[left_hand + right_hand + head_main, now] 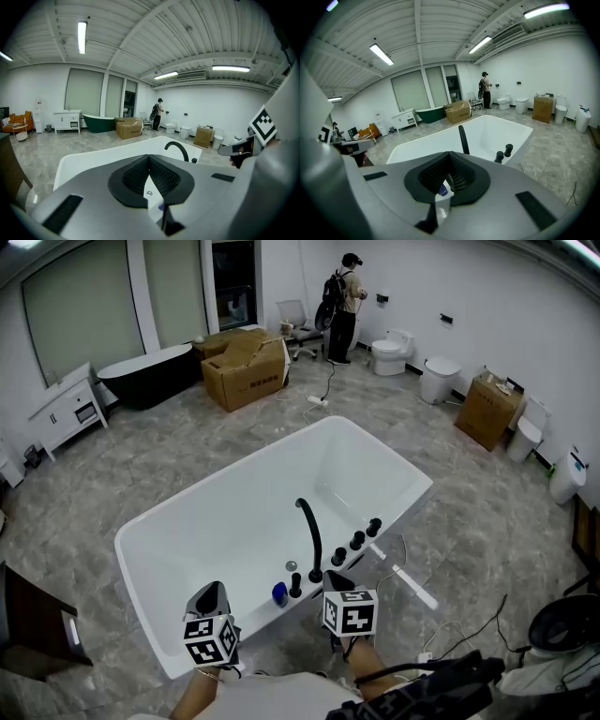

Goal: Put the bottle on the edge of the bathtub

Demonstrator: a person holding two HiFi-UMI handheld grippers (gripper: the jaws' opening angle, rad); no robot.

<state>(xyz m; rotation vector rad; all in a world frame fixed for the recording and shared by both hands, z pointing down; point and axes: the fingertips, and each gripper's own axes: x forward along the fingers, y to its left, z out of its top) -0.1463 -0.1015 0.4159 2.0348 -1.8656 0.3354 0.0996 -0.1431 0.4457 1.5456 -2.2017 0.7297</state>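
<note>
A small blue bottle [279, 593] stands upright on the near rim of the white bathtub [187, 521], just left of a black knob [295, 584] and the curved black faucet [310, 538]. My left gripper [212, 591] hovers over the rim to the bottle's left, apart from it. Its pads meet with nothing between them [149, 161]. My right gripper [336, 579] is to the bottle's right, by the faucet base. In the right gripper view its tips [450, 159] touch, and the bottle [443, 190] shows beyond them, not held.
More black knobs [357, 540] line the tub's rim, and a white hand shower [412, 586] lies beside it. Cables run over the floor at the right. Cardboard boxes [246, 367], a black tub [145, 376], toilets [389, 351] and a standing person [345, 306] are far back.
</note>
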